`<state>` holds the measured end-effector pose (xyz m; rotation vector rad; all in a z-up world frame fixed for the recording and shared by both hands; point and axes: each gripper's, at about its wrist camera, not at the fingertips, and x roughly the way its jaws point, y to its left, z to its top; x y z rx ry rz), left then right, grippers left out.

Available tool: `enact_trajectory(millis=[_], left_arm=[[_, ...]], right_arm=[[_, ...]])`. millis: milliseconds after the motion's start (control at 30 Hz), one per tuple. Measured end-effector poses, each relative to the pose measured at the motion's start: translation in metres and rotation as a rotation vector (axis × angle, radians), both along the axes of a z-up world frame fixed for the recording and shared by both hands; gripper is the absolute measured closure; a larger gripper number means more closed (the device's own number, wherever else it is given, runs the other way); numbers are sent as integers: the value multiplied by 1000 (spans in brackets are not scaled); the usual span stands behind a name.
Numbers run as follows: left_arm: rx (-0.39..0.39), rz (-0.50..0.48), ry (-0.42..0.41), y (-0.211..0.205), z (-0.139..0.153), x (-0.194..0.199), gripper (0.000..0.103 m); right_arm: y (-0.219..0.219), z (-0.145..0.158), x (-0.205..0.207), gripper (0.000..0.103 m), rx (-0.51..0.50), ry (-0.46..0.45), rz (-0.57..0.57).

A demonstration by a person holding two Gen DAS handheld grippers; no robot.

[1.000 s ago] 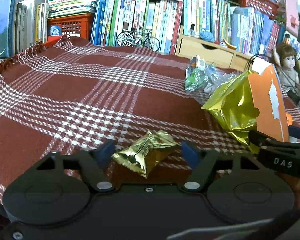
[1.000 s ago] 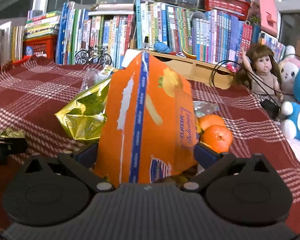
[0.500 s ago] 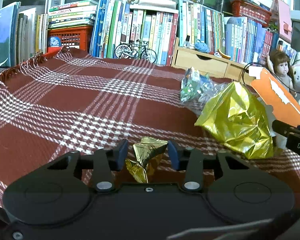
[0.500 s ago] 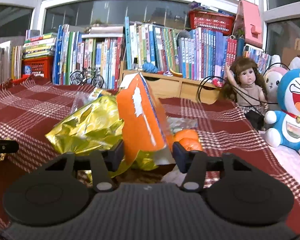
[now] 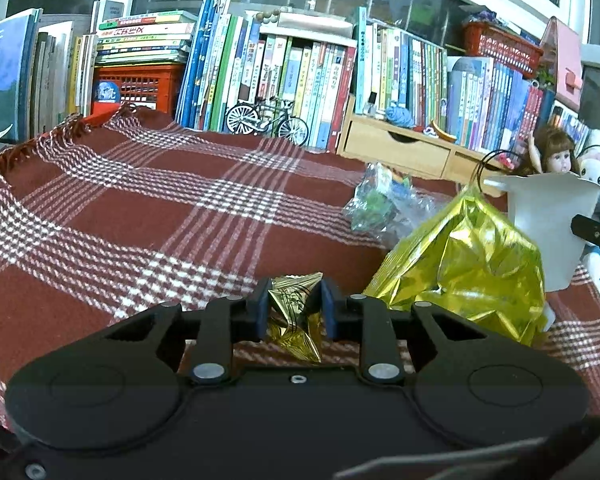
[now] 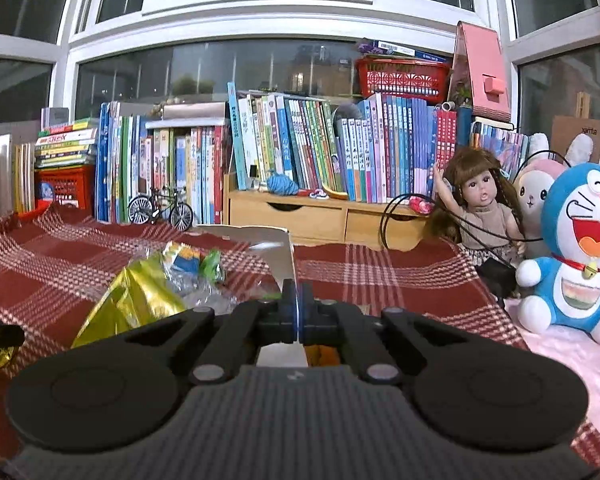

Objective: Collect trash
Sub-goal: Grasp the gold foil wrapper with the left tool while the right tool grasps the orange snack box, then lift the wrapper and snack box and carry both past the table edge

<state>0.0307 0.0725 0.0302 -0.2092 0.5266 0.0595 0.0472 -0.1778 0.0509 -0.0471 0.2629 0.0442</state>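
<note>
left gripper [image 5: 293, 306]: jaws have just been closing and now pinch the small gold wrapper [image 5: 296, 320], low over the plaid cloth [image 5: 140, 208], likely for a clean lift.
big gold bag [image 5: 472, 264]: loose on the cloth at 2 o'clock of that gripper, uncollected.
clear wrapper [image 5: 380, 204]: beyond it at 1 o'clock, uncollected.
right gripper [image 6: 299, 312]: jaws closed onto the flattened carton [image 6: 276, 252] wall, thin edge clamped so it hangs upright.

We noted a plaid cloth [image 5: 148, 216], shelved books [image 6: 300, 148], a model bicycle [image 5: 266, 120], a doll [image 6: 480, 200] and a blue plush toy [image 6: 580, 264].
</note>
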Motion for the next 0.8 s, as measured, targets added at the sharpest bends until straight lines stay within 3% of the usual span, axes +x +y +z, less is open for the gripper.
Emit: enact_trajectory(millis=[167, 267, 300, 333, 367, 400, 600, 800], left_arm=[[-10, -16, -6, -1, 3, -3, 79], [-6, -21, 3, -3, 2, -2, 79], [-11, -23, 6, -3, 1, -1, 79], [-19, -26, 9, -4, 1, 0, 79], [-24, -29, 12, -4, 1, 1, 79], [-25, -30, 13, -5, 1, 1, 79], [-33, -39, -12, -5, 11, -2, 79], [-44, -65, -61, -8, 28, -20, 79]], right_arm=[[-7, 0, 6, 96, 39, 32, 9], [-9, -9, 16, 84, 59, 83, 17], [-9, -13, 20, 68, 61, 105, 20], [-9, -16, 24, 68, 64, 121, 25], [-8, -20, 28, 95, 60, 138, 28], [-6, -22, 29, 99, 50, 144, 19], [-1, -2, 12, 100, 10, 26, 31], [-7, 28, -15, 100, 54, -83, 49]])
